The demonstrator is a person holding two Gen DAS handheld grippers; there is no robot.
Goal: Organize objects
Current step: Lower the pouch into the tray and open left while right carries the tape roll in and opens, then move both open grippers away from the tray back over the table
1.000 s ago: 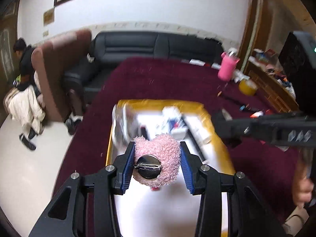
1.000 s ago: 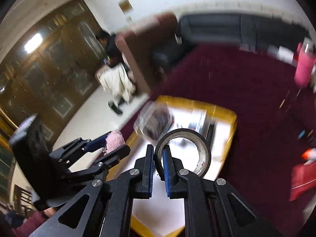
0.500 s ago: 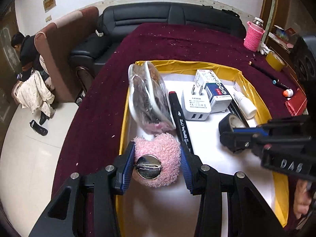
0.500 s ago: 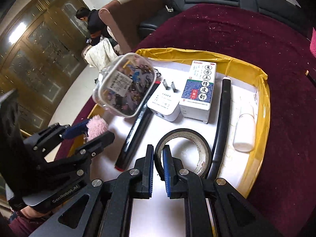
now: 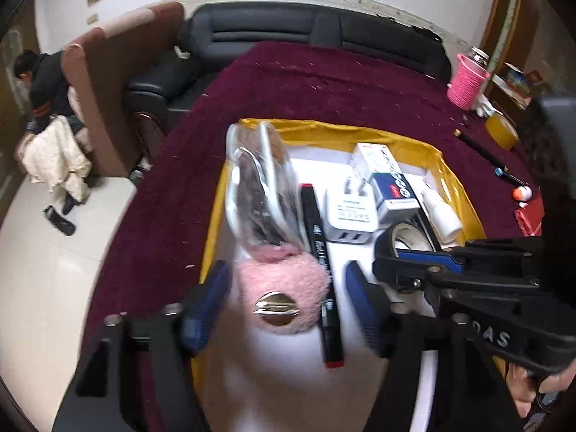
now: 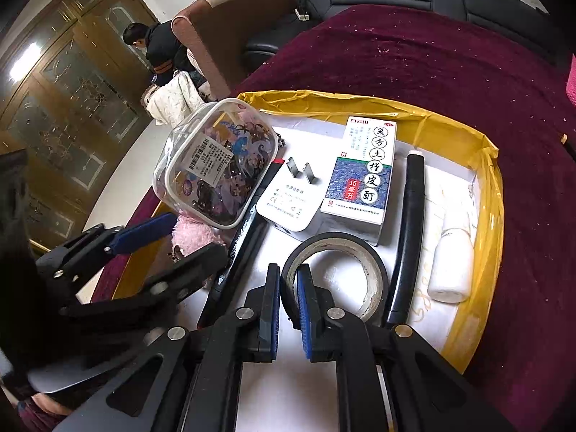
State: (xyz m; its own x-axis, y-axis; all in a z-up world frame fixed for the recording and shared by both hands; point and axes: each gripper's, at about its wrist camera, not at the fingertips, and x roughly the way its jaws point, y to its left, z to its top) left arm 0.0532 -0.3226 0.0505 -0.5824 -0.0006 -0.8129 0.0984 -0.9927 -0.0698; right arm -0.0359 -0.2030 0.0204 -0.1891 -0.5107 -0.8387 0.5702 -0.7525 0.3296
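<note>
The pink plush clip (image 5: pixel 284 288) now lies loose on the white floor of the yellow-rimmed tray (image 5: pixel 324 131), at its near left, just beside the black marker (image 5: pixel 322 252) and touching the near end of the clear pouch (image 5: pixel 259 187). My left tongs (image 5: pixel 288 298) have just been opening: half a second ago the blue pads pressed the plush on both sides, and now they stand spread with a gap on either side, the clip between them but free. I read that as the clip delivered; that piece of the sorting looks done.

My right tongs (image 6: pixel 288 295) are pressed together on the wall of the black tape roll (image 6: pixel 334 273), one finger outside the ring and one inside. Compared with a second ago the roll has come down from above the tray to its floor, near the middle, between the marker and the long black pen (image 6: pixel 410 230). It seems to rest on the white surface, though I cannot be sure it bears its full weight.

Farther in sit the white charger plug (image 6: pixel 288 201) and the medicine box (image 6: pixel 363 172), side by side, with a small white bottle (image 6: pixel 451 266) at the right wall. The tray sits on the counter's maroon cloth (image 6: pixel 450 68).

Next, I judge, the right tongs should let go of the tape, then both hands lift clear without dragging anything.
</note>
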